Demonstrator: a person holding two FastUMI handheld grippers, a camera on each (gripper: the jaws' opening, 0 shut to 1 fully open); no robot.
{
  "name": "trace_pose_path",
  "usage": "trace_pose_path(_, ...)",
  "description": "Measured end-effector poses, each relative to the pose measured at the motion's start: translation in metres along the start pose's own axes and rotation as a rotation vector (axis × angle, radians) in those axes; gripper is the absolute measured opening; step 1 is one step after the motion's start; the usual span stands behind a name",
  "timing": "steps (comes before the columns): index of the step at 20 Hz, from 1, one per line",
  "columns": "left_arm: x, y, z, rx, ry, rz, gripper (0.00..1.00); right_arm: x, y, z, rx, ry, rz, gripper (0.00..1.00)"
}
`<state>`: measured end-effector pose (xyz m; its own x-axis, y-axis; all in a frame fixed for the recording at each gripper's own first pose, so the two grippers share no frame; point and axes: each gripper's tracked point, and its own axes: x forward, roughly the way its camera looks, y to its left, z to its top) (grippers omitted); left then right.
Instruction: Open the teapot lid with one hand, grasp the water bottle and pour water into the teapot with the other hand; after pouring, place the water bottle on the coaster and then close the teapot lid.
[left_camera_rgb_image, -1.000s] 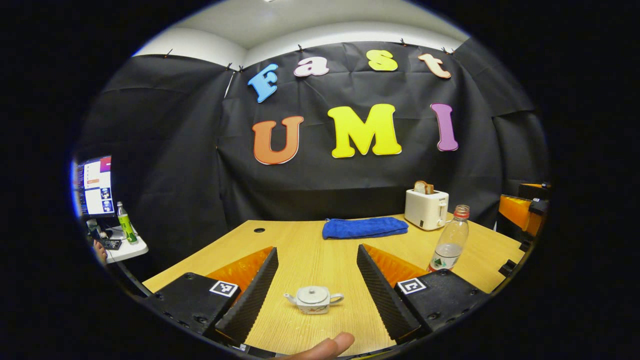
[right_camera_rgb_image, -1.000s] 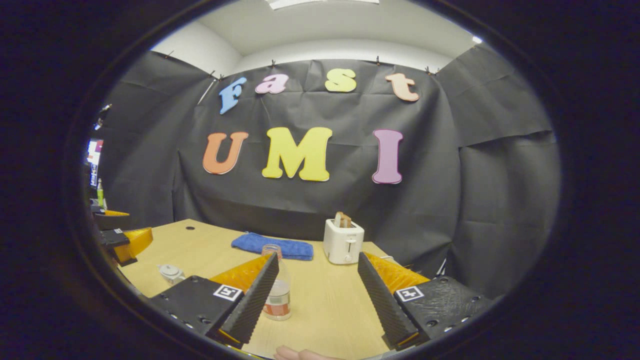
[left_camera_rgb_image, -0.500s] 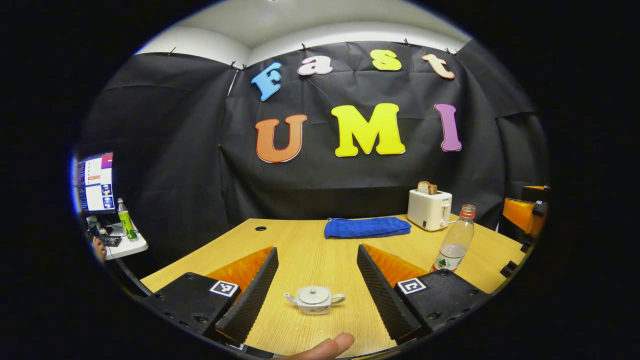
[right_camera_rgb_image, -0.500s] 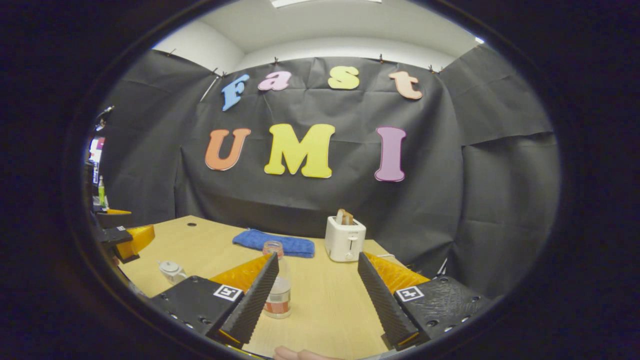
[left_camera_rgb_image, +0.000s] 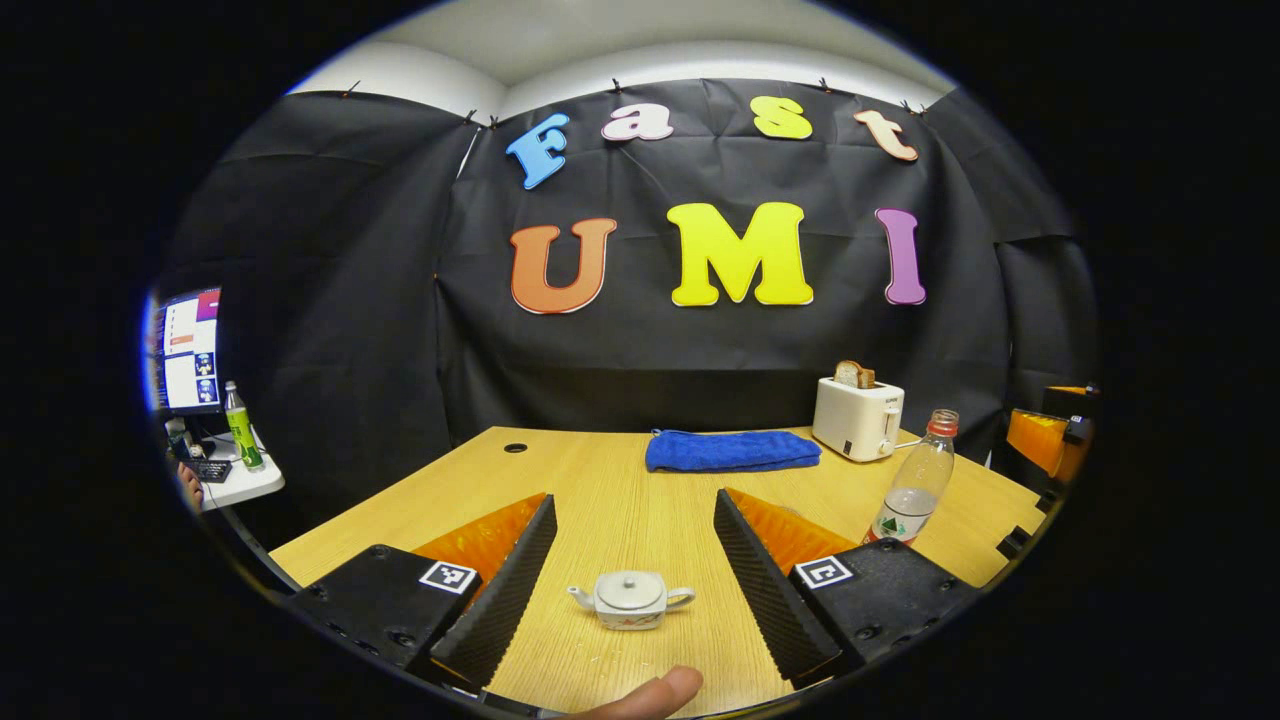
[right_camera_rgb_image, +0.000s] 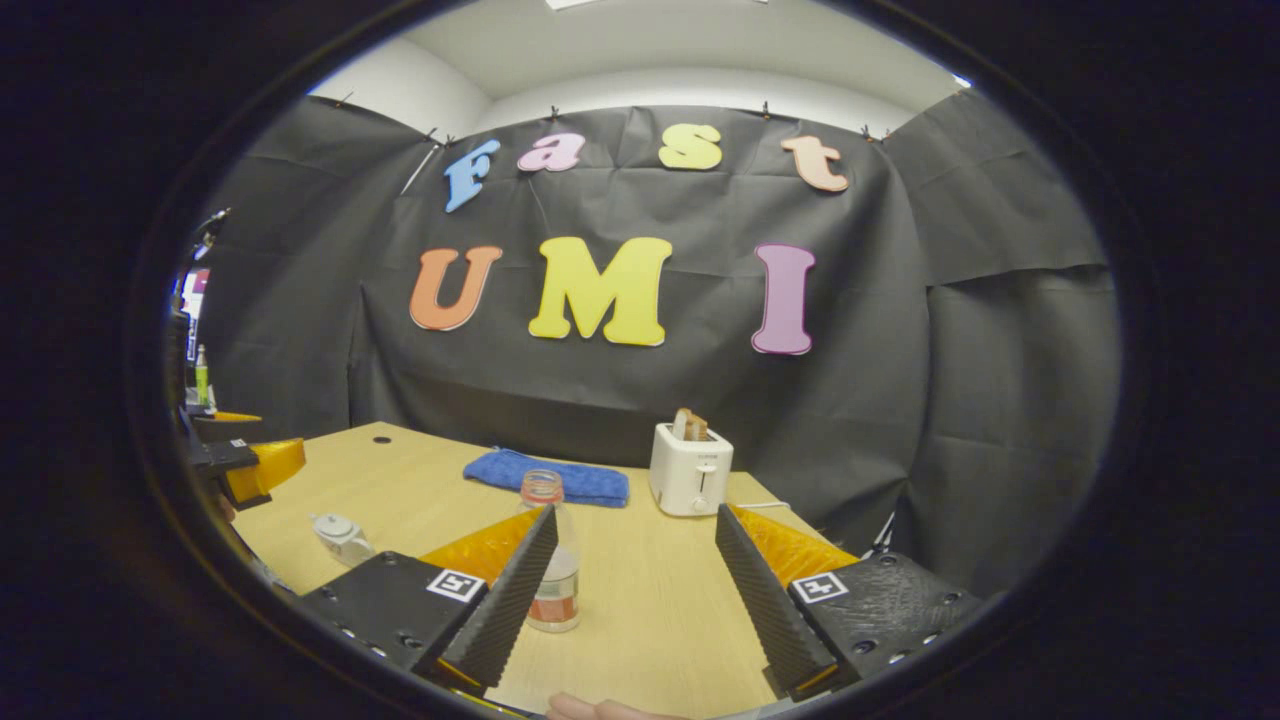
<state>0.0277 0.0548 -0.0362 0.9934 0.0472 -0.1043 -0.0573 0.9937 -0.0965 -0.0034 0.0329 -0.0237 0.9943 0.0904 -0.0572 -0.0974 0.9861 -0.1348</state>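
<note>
Jaws on both grippers stood wide, so the left gripper (left_camera_rgb_image: 632, 585) should descend squarely over the teapot (left_camera_rgb_image: 628, 599) lid before the right gripper (right_camera_rgb_image: 632, 590) takes the bottle (right_camera_rgb_image: 553, 565).

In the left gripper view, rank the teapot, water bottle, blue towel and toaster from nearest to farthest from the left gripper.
1. Teapot, between the open fingers.
2. Water bottle, off to the right.
3. Blue towel, mid-table toward the back.
4. Toaster, back right by the wall, slightly behind the towel.

Recording booth, black cloth wall (left_camera_rgb_image: 330, 300), desk (left_camera_rgb_image: 620, 500)
</note>
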Motion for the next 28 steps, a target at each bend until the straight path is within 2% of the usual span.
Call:
trace_pose_path(9, 0.030, -0.010, -0.031, -0.024, 0.050, -0.053, 0.99, 0.005, -0.003, -0.008, -0.014, 0.018, -0.015, 0.95)
trace_pose_path(13, 0.046, -0.004, -0.059, 0.001, 0.103, -0.017, 0.98, 0.006, -0.003, -0.009, -0.022, 0.019, -0.018, 0.95)
trace_pose_path(15, 0.053, -0.006, -0.070, 0.030, 0.124, -0.025, 0.95, 0.006, -0.005, -0.010, -0.022, 0.019, -0.027, 0.95)
trace_pose_path(18, 0.059, -0.009, -0.085, 0.032, 0.158, -0.043, 0.83, 0.007, -0.006, -0.010, -0.022, 0.022, -0.031, 0.95)
trace_pose_path(20, 0.061, -0.008, -0.090, 0.023, 0.163, -0.048, 0.79, 0.007, -0.005, -0.010, -0.024, 0.020, -0.033, 0.98)
trace_pose_path(21, 0.062, -0.009, -0.090, 0.021, 0.158, -0.052, 0.82, 0.008, -0.004, -0.011, -0.026, 0.021, -0.033, 0.95)
trace_pose_path(22, 0.064, -0.009, -0.092, 0.017, 0.156, -0.057, 0.74, 0.008, -0.003, -0.012, -0.028, 0.025, -0.031, 0.95)
trace_pose_path(24, 0.067, -0.010, -0.098, 0.003, 0.174, -0.063, 0.65, 0.009, -0.001, -0.016, -0.030, 0.032, -0.026, 0.95)
trace_pose_path(27, 0.070, -0.008, -0.101, -0.001, 0.173, -0.052, 0.59, 0.010, 0.002, -0.016, -0.038, 0.035, -0.023, 0.93)
trace_pose_path(28, 0.071, -0.008, -0.103, 0.001, 0.175, -0.048, 0.55, 0.009, 0.003, -0.017, -0.038, 0.035, -0.022, 0.95)
